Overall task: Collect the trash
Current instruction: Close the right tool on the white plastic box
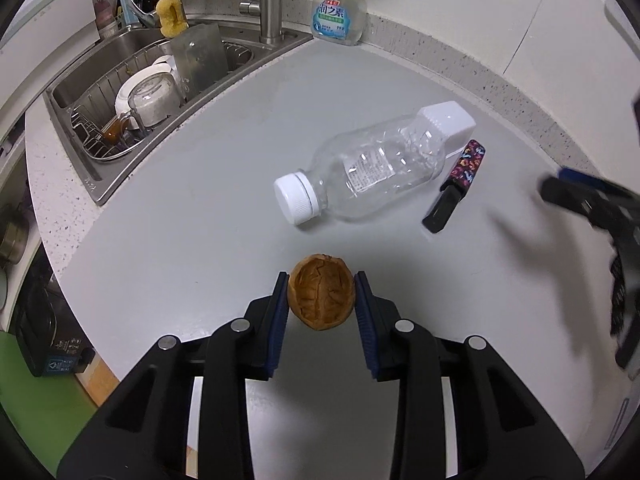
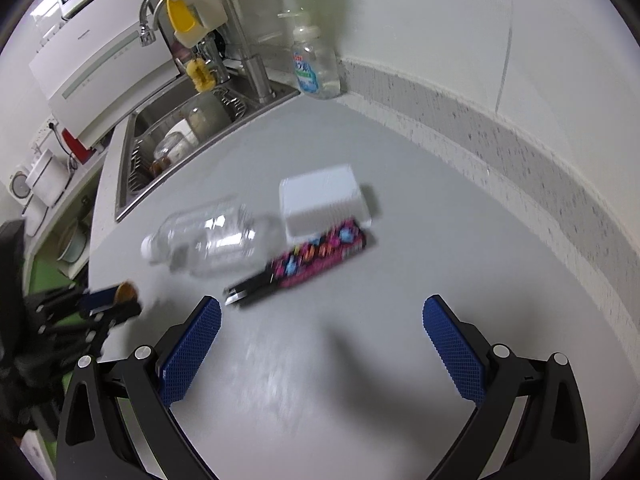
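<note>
In the left wrist view my left gripper is shut on a brown walnut shell half, both blue pads pressing its sides just over the grey counter. Beyond it lie an empty clear plastic bottle with a white cap, a white box and a colourful patterned packet with a black end. My right gripper stands wide open with nothing between its fingers, a little short of the packet and bottle. It shows blurred at the right edge as the right gripper.
A steel sink with a dish rack and crockery takes the far left. A hand-soap pump bottle stands at the back by the tap. A speckled upstand and white wall bound the counter behind and to the right.
</note>
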`<action>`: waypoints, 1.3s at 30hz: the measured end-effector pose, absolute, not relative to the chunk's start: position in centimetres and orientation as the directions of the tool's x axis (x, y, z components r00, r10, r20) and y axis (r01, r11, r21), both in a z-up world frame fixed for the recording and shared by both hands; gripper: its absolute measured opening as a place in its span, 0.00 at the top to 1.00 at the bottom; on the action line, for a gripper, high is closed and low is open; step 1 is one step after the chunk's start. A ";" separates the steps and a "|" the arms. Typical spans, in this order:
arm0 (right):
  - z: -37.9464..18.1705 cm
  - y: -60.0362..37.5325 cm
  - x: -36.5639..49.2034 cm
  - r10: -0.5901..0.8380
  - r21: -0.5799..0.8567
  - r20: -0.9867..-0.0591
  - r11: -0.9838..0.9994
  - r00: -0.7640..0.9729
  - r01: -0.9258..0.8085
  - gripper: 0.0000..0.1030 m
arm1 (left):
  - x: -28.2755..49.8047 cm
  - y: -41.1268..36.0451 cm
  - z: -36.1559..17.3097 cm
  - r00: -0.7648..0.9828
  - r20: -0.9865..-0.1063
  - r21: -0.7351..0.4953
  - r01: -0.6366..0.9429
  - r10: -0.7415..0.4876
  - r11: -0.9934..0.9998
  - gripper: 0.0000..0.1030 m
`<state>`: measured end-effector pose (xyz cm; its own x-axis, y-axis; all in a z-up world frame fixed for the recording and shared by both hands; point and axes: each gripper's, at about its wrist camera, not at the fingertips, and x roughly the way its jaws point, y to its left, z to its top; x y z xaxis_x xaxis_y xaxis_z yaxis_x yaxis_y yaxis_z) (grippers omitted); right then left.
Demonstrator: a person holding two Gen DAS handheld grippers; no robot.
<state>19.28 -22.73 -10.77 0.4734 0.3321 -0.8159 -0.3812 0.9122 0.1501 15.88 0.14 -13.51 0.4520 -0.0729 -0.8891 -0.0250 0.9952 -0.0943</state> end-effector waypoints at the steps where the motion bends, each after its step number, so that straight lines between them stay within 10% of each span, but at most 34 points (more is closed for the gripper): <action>1: -10.7 -22.5 19.9 0.332 0.148 -0.816 0.912 0.473 -0.383 0.06 | 15.9 0.2 -13.4 0.453 -0.889 -0.095 -0.026 -0.073 0.995 0.69; 22: -15.5 -17.0 29.7 0.281 0.065 -0.881 0.870 0.382 -0.489 0.07 | 15.2 1.9 -12.7 0.464 -0.882 -0.141 -0.105 -0.077 0.984 0.69; 25: -15.7 -16.9 29.8 0.286 0.067 -0.884 0.861 0.370 -0.504 0.33 | 15.1 2.1 -12.8 0.464 -0.882 -0.146 -0.111 -0.079 0.983 0.69; 39: -14.3 -17.5 29.4 0.313 0.073 -0.860 0.857 0.403 -0.510 0.42 | 15.3 2.0 -13.1 0.464 -0.881 -0.151 -0.101 -0.088 0.983 0.69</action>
<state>29.38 -17.47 -14.32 0.4025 0.3125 -0.8604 -0.5097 0.8573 0.0729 15.26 1.98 -13.05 0.4641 -0.0878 -0.8814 -0.1012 0.9833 -0.1512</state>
